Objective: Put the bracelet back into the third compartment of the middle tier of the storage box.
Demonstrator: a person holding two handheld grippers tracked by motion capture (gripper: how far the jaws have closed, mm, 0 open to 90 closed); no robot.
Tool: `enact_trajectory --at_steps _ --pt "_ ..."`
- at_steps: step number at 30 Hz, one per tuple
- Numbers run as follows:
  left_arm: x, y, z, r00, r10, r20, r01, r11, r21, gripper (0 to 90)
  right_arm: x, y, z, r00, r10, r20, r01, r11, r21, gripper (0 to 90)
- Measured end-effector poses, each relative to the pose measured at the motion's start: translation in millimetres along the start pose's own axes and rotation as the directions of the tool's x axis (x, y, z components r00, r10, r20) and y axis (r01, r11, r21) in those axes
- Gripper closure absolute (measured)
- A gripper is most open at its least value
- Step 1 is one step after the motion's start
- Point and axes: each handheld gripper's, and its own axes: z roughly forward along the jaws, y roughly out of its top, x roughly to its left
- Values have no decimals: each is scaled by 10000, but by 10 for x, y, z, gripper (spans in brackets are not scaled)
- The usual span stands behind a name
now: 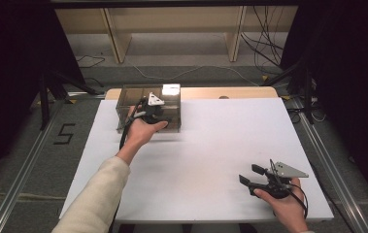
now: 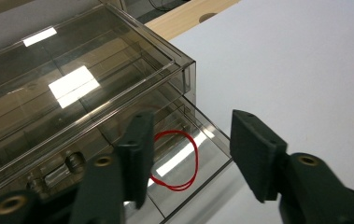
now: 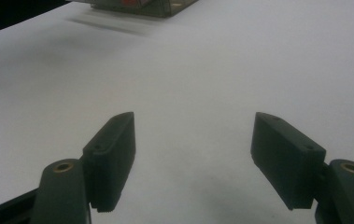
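We see the white table (image 1: 210,160) across the middle of the high view, carrying a smoky clear plastic drawer box (image 1: 147,108) at upper centre-left, near the far edge. In the left gripper view the box takes the upper left of the frame, and its bottom drawer (image 2: 184,163) is pulled out toward lower centre, so we judge the drawer is open to take or give up small items.

Our left gripper (image 1: 148,108) hangs over the box front in the high view; its jaws stand apart with nothing between them, just above the open drawer. We read this as a drop-off or a reach in.

Our right gripper (image 1: 254,177) sits at lower right of the high view, well apart from the box, low over bare table, jaws wide and empty; parked out of the way, we guess.

Smallest: a red rubber band (image 2: 177,161) lies loose on the drawer floor, at lower centre of the left gripper view, partly behind the left jaw and not touched by either pad.
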Motion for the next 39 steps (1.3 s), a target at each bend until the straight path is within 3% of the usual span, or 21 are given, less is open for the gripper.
enact_trajectory --at_steps 5,8,18,30,36,39 --pt "-20 0 -91 9994 -203 -284 208 9996 164 294 -5 -1 -3 10000 -28 1 28 10000 -12 314" --pt "-30 -17 -155 9989 -409 -236 407 9991 -99 254 -8 -2 -2 10000 -22 9 22 10000 -13 314" --pt "-119 -216 -444 9999 -86 97 92 9981 -616 173 -6 -1 -2 10000 4 -6 -4 10000 -29 314" --pt "-117 -809 -785 9992 201 347 -160 9931 -1163 167 5 -2 0 10000 7 -15 -7 10000 -2 314" --pt "-121 -1188 -924 9974 -472 547 544 9889 -1382 167 5 -4 9 10000 28 -25 -28 10000 18 314" --pt "-128 -1321 -974 9978 -550 370 597 9882 -1407 164 12 0 11 10000 -10 -54 10 10000 22 314"
